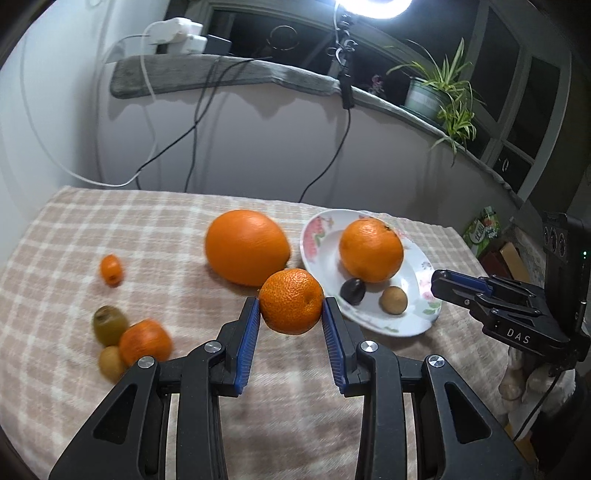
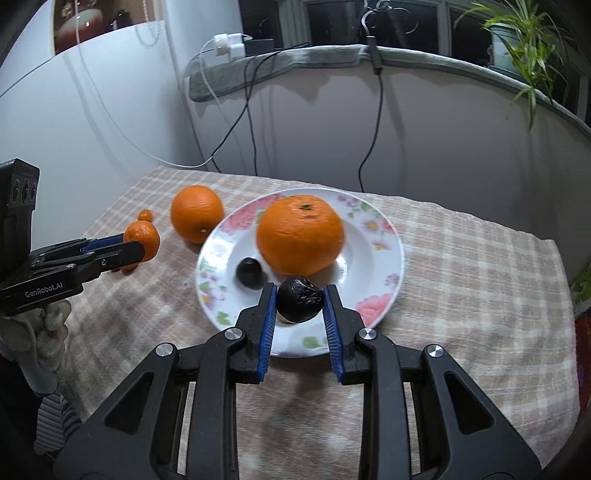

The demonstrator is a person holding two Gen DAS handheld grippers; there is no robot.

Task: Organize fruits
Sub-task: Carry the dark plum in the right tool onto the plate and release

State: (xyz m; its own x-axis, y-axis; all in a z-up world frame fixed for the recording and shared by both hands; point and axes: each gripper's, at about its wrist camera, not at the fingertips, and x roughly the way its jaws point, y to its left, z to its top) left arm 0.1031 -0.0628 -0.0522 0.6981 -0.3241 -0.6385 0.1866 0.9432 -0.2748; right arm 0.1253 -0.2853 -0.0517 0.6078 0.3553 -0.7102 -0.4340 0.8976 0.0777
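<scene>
Two grips at once: left gripper (image 1: 291,308) clamps a mandarin (image 1: 291,301), right gripper (image 2: 300,301) pinches a dark, seemingly wrinkled fruit (image 2: 299,300) over the plate (image 2: 384,236) — both probably bound there.

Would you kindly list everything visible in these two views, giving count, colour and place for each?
Plate: 1, white with flowers, on the cloth.
Oranges: 2, orange; one on the plate, one on the cloth left of it.
Mandarins: 2, orange; one held, one near left.
Kumquat: 1, orange, far left.
Dark fruits: 2, near black; one on the plate, one held over its near rim.
Brown fruits: 2, tan; one on the plate, one near left.
Kiwi: 1, green-brown, near left.
Cloth: 1, beige check, covers the table.
Plant: 1, green, sill.
Ring light: 1, white, on the sill.
Chargers: 2, white, sill.
Left gripper: shut on a mandarin.
Right gripper: shut on a dark fruit.
</scene>
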